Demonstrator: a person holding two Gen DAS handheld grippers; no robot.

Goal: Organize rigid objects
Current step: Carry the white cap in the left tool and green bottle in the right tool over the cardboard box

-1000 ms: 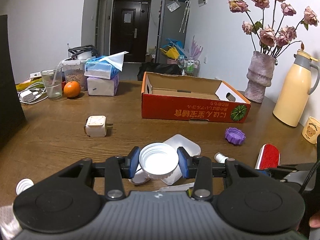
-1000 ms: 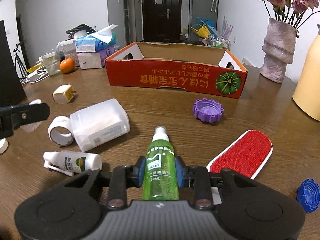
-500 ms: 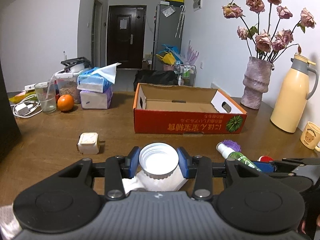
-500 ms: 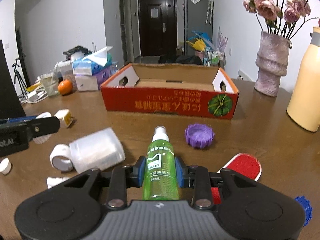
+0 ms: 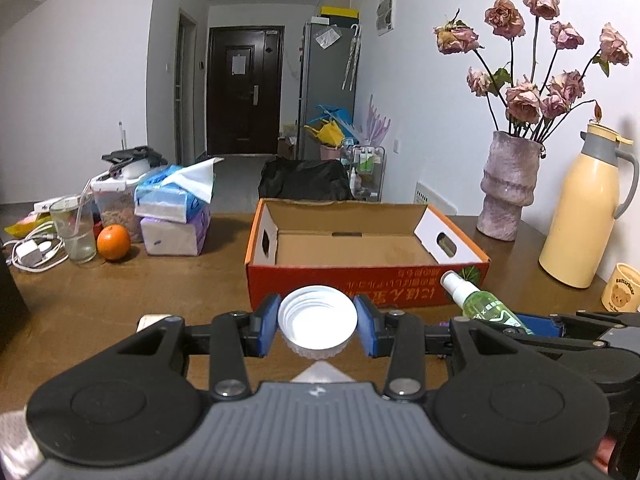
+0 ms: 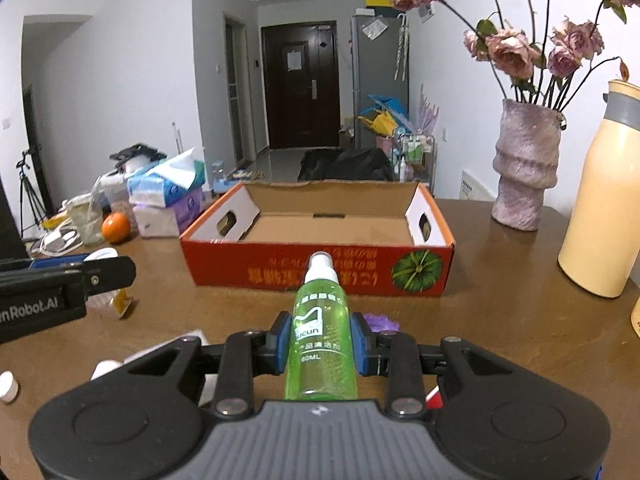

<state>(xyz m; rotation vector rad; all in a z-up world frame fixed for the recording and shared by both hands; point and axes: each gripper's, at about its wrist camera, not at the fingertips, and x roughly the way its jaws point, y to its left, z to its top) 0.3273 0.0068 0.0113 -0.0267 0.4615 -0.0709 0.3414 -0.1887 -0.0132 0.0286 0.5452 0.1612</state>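
I've got left claw (image 5: 317,326) clamping white lid (image 5: 317,322), right claw (image 6: 321,344) clamping spray bottle (image 6: 321,328); box (image 6: 316,268) at 12 o'clock, bottle axis toward it.

On the green spray bottle (image 6: 320,332), a white label is seen with the letters "ucun" and, lower down, "60ML" — the small line between them is too fine to be read. On the side of the left tongs (image 6: 60,292), white lettering "enRobot.AI" is shown, its start cut off by the frame edge. The cream mug (image 5: 622,288) is printed "Butterbear" above a bear drawing. Yellow characters are printed upside down on the red cardboard box (image 6: 320,272) — they cannot be made out.
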